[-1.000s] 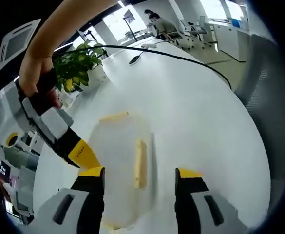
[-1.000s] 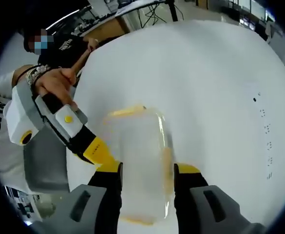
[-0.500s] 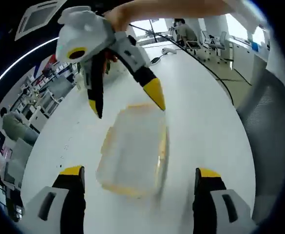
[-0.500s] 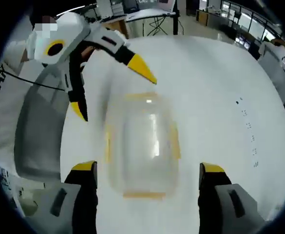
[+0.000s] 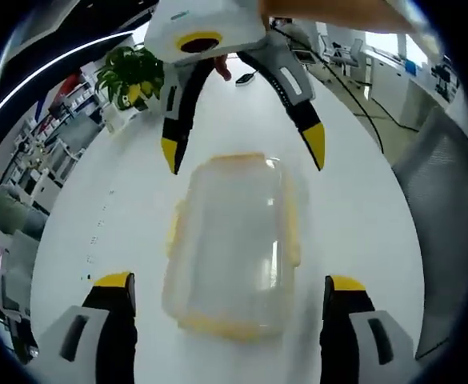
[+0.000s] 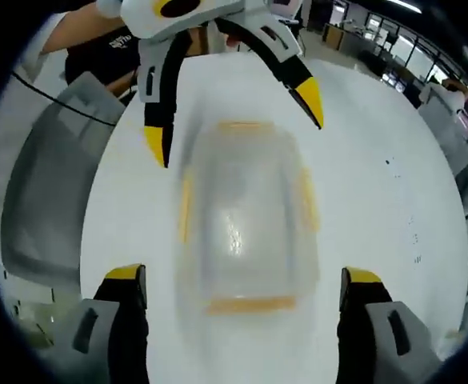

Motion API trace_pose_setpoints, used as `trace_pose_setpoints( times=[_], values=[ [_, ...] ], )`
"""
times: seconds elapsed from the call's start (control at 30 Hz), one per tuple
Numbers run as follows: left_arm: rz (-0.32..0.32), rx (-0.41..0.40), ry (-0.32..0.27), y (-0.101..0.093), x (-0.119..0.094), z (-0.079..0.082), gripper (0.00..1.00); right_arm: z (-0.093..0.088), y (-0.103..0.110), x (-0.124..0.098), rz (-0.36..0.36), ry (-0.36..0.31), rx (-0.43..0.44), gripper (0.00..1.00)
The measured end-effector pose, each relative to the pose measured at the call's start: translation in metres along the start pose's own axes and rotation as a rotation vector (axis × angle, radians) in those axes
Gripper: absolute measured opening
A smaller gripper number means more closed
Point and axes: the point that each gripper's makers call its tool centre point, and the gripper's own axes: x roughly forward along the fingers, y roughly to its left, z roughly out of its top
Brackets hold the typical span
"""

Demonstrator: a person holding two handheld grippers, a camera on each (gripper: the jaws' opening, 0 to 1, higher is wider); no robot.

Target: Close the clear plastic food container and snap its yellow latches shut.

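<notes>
- Left gripper (image 5: 226,292): jaws spread wide, nothing between them. It also shows in the right gripper view (image 6: 234,112), coming in from the far side, jaws equally wide.
- Right gripper (image 6: 242,288): jaws wide apart too, holding nothing. Seen from the left gripper view (image 5: 242,144), it reaches in opposite, tips above the far end of the box.
- Container (image 5: 234,240) lies flat on the white table (image 5: 362,208), between the two grippers, lid on top and looking seated. Neither gripper appears to touch it.
- Yellow latches: one along a long side (image 5: 291,220), one at the near short end (image 6: 248,304). Blur hides whether any is snapped down.
- Judgement: both grippers face each other, spread to straddle the box, likely so each can press a latch from its own end.
- Around: potted plant (image 5: 130,76) at the far table edge, grey chair (image 6: 46,200) beside the table, a black cable (image 5: 354,104) across it. All well apart from the box; nothing blocks the approach.
</notes>
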Motion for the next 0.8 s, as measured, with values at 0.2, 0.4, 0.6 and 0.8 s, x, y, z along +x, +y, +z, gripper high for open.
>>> trace_pose_setpoints(
  times=[0.2,0.4,0.6,0.8],
  values=[
    [-0.008,0.062,0.045,0.000,0.013,-0.013,0.92,-0.010,-0.002,0.009,-0.013,0.030,0.007,0.84],
    [-0.032,0.051,0.046,-0.003,0.018,-0.014,0.86,-0.008,-0.003,0.014,-0.022,0.014,0.021,0.84],
    [-0.010,0.066,0.039,0.001,0.019,-0.008,0.75,-0.009,-0.008,0.015,-0.045,0.026,-0.009,0.76],
    [-0.002,0.054,0.031,0.000,0.016,-0.010,0.76,-0.007,-0.007,0.016,-0.039,0.026,-0.018,0.76]
  ],
)
